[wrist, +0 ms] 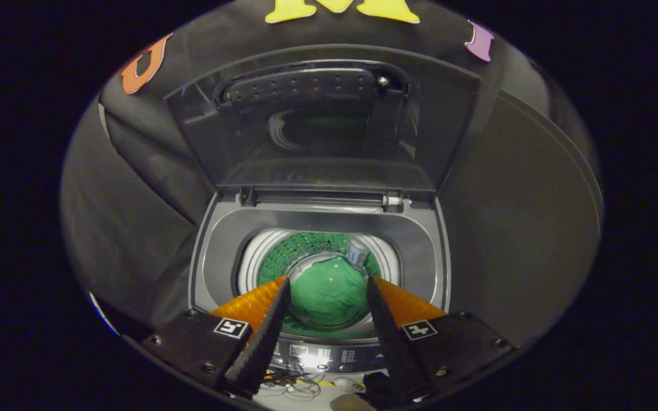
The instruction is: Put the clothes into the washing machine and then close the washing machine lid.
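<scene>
Overhead, empty gripper [328, 281] spread above seemingly green clothes [329, 297] inside washing machine [215, 240].

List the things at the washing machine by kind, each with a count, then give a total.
Washing machine: 1
Open lid: 1
Green garment in drum: 1
Claw, open and empty above the drum: 1
Total: 4

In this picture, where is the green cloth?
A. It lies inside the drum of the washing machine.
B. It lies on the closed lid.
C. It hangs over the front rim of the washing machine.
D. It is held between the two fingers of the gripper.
A: the green cloth lies down in the drum under the raised lid, while the gripper is open and holds nothing.
</scene>
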Action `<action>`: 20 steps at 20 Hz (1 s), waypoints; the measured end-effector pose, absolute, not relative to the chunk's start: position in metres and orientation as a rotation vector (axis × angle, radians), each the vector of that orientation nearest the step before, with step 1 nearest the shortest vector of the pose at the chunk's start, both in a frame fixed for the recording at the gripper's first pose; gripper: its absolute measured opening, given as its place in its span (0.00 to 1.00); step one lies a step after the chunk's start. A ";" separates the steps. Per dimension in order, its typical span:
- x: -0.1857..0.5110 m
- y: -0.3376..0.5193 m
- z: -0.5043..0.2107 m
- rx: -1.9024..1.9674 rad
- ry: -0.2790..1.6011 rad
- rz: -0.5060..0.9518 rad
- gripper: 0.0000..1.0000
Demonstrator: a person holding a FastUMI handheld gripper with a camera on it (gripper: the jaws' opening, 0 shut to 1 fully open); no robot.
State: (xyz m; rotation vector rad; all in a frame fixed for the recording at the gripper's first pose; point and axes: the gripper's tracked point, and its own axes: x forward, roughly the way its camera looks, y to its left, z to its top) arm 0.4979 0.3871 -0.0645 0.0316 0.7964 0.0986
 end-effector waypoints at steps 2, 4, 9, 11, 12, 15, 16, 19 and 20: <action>0.499 0.382 -0.052 0.017 0.753 0.100 0.83; 0.498 0.378 -0.035 0.000 0.714 0.110 0.83; 0.502 0.371 0.018 -0.027 0.586 0.124 0.83; 0.505 0.369 0.040 -0.031 0.541 0.131 0.83; 0.508 0.370 0.052 -0.025 0.510 0.136 0.84; 0.515 0.367 0.084 -0.024 0.446 0.142 0.83; 0.517 0.366 0.094 -0.023 0.430 0.144 0.83; 0.526 0.366 0.121 -0.004 0.381 0.138 0.83; 0.529 0.366 0.127 0.002 0.375 0.139 0.83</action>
